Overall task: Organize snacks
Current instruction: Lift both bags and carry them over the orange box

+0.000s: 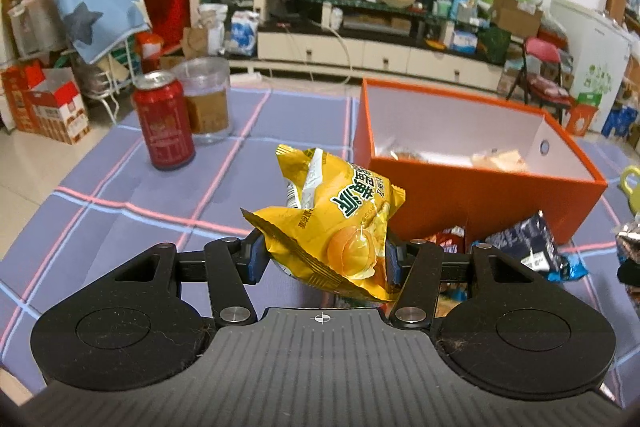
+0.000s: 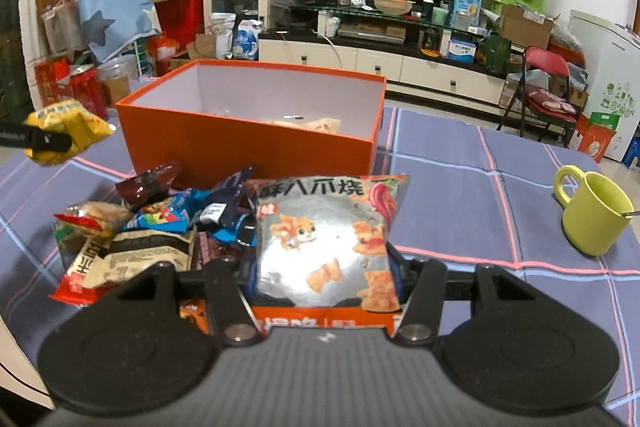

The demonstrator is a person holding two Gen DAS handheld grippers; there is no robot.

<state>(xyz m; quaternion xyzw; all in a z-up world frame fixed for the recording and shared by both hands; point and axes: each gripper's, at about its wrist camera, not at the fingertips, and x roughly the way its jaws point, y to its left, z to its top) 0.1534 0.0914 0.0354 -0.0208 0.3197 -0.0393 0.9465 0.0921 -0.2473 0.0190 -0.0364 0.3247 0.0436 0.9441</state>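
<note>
On the blue checked tablecloth (image 2: 460, 163) stands an open orange box (image 2: 248, 143), white inside, with a few pale wrapped snacks lying at its bottom. Just in front of the box, on the near side, a loose heap of snack packets (image 2: 160, 223) lies piled together: dark blue ones, a red-edged one, a dark brown one and a beige packet with dark print. Between the fingers of the left gripper (image 1: 322, 259) sits a crumpled yellow snack bag (image 1: 336, 223) with green characters and a round orange picture on its front; the jaws are closed in on its lower part from both sides, and the bag is lifted off the cloth, to the left of the box. From the right wrist view the same yellow bag shows at the far left, raised, beside the box's left corner. The right gripper (image 2: 324, 275) has its jaws closed against the sides of a silver snack bag (image 2: 324, 243) printed with orange cartoon cats and bold characters along the top; this bag stands upright at the right end of the heap, above an orange packet (image 2: 320, 319) beneath it. A red drink can (image 1: 164, 119) and a clear plastic cup (image 1: 206, 99) stand together to the left of the box, and a yellow-green mug (image 2: 592, 215) sits well apart to the right.
</note>
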